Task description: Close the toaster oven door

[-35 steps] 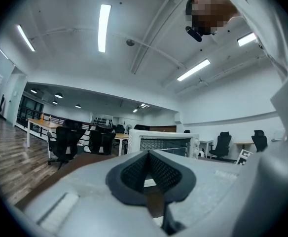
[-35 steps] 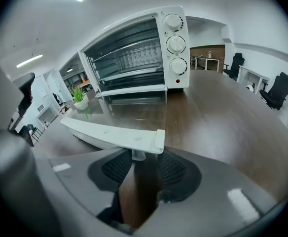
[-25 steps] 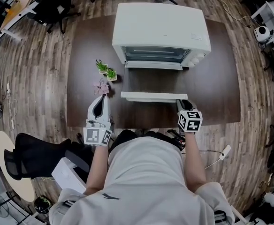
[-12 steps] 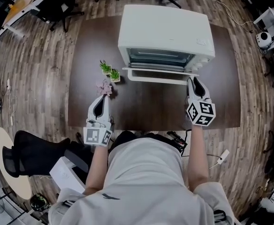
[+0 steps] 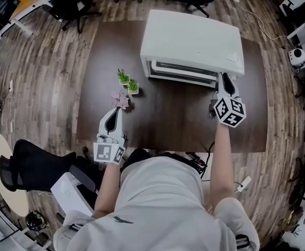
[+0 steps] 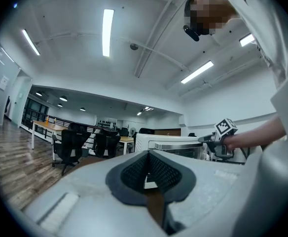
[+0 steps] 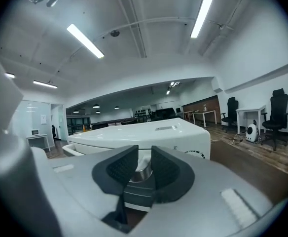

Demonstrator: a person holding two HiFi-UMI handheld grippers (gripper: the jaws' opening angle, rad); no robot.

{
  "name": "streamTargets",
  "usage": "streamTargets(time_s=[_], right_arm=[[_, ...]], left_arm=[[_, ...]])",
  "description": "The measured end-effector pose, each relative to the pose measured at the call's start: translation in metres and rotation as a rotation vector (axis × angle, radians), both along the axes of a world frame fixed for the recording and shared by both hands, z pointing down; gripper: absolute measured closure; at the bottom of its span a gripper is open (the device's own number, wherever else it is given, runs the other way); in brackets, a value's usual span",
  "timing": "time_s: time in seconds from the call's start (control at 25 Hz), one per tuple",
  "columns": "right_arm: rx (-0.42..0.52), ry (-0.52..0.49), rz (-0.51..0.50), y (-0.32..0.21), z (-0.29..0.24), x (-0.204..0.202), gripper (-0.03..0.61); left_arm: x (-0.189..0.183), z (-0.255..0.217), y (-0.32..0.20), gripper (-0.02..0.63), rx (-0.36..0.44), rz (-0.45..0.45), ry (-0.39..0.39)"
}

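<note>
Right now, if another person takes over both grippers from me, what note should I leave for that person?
Left claw: shut and empty, over the near side of the table, close to the pink flower and the two small potted plants.
Right claw: closed on the right end of the door handle of the toaster oven.
Done: the door stands nearly upright, almost against the oven front.
Left: probably press it fully home, then open the right claw and draw back. Whether the door is latched cannot be told.
</note>
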State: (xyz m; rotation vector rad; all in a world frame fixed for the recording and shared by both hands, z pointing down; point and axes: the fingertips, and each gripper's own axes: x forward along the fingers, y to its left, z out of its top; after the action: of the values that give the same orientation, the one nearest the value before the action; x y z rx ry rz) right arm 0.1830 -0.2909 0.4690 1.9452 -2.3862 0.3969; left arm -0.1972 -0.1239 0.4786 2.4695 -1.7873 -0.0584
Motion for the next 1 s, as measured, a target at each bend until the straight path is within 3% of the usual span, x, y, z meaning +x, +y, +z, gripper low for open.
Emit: streamTargets(time_s=[0.12, 0.32, 0.4, 0.52, 0.68, 0.88, 1.0], right_arm=[[0.008, -0.015, -0.014, 0.001, -0.001, 0.000, 0.493], [0.152, -0.057, -0.051, 0.033, -0.022, -0.004, 0.499], [0.167, -0.021, -0.043, 0.059, -0.022, -0.004, 0.502], [0.182, 0.061, -0.070, 0.110, -0.022, -0.012, 0.577], [0.166, 0.185, -0.103, 0.166, -0.018, -0.018, 0.580], [0.149, 0.268, -0.113, 0.187, -0.010, -0.018, 0.580], [0.149, 0.266, -0.114, 0.186, -0.011, -0.021, 0.580]], left_arm=[[-0.001, 0.000, 0.000, 0.609, 0.002, -0.004, 0.004], [0.005, -0.001, -0.001, 0.609, 0.009, 0.007, 0.010], [0.009, -0.001, -0.003, 0.610, 0.011, 0.016, 0.004], [0.020, 0.000, -0.003, 0.609, 0.012, 0.032, -0.014], [0.030, 0.006, -0.002, 0.609, 0.005, 0.045, -0.019], [0.037, 0.014, -0.002, 0.609, -0.016, 0.052, -0.019], [0.040, 0.012, -0.001, 0.609, -0.013, 0.066, -0.022]])
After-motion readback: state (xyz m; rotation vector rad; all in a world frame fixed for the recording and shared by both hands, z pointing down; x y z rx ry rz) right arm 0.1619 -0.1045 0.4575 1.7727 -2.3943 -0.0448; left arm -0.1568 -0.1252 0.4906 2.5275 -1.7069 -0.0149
